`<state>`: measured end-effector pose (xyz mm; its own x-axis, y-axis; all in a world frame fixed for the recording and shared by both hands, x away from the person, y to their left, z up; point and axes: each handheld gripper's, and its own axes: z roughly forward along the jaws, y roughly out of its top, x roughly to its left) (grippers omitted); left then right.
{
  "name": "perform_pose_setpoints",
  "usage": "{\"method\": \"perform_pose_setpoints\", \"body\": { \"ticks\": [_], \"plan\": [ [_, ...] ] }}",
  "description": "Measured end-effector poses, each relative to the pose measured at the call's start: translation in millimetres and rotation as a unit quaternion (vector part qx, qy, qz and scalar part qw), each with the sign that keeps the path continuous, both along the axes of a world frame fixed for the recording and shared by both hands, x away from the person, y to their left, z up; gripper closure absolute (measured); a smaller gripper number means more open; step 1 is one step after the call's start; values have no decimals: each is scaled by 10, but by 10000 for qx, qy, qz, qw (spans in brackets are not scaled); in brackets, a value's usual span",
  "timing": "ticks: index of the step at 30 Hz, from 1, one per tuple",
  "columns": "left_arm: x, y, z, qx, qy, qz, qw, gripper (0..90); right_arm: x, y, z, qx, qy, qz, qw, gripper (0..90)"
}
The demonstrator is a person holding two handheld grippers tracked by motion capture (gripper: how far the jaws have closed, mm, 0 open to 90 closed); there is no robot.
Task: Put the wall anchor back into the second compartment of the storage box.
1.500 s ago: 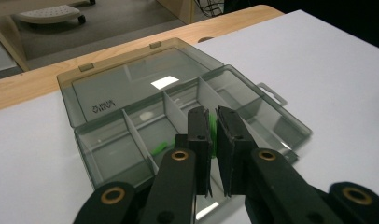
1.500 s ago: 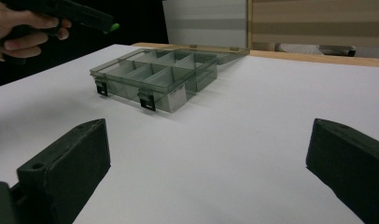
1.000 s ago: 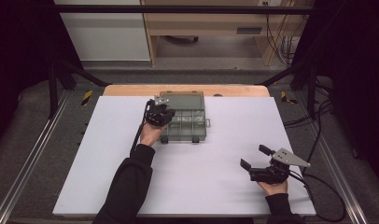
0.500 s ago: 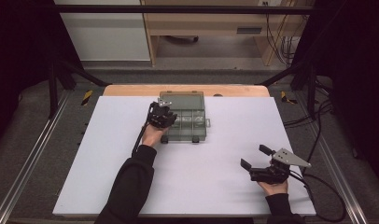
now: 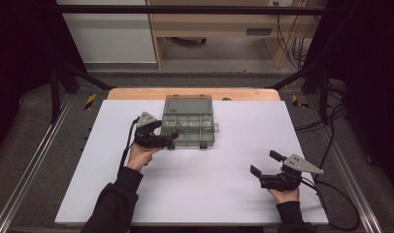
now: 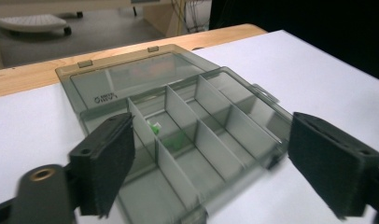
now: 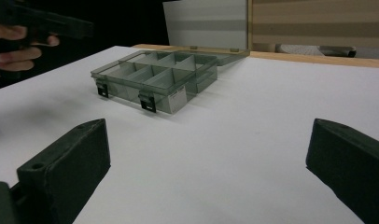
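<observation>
High view: the open compartment box (image 5: 188,121) sits at the far middle of the white tabletop (image 5: 195,194). The left hand-held gripper (image 5: 172,138) is at its near-left corner. Left gripper view: jaws wide apart, empty, small green bits (image 6: 155,127) inside. Right gripper view: the right hand-held gripper (image 7: 208,172) gapes wide, empty, well short of the box.

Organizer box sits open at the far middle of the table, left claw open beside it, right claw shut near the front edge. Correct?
Not quite: the right claw is open, not shut; the right gripper view shows its jaws wide apart over bare table. The rest holds: the box lies open with its lid folded back, and the left claw is open beside it.
</observation>
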<state>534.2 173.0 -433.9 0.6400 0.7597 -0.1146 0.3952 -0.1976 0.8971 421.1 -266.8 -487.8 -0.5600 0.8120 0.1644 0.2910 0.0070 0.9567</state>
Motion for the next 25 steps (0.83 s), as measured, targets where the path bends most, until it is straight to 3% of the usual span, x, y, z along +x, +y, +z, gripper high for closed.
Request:
{"method": "perform_pose_setpoints", "body": {
  "ticks": [4, 13, 15, 20, 25],
  "plan": [
    [-262, 203, -35, -103, -180, 15, 9998, 63, 1, 1, -1, -7, -1, -2, 10000, 2],
    [-760, 665, -215, -447, -580, 126, 9972, 43, 0, 1, -2, -9, 7, -6, 10000, 2],
    [-813, 738, -271, -465, -532, 161, 9974, 41, -1, 2, -3, -8, 9, 1, 10000, 2],
    [-873, 803, -336, -157, -544, 202, 9982, 21, -2, 2, -4, -8, 9, 3, 10000, 2],
    [-890, 820, -370, -144, -558, 195, 9981, 16, -1, 3, -4, 2, 19, 15, 10000, 2]
  ]
}}
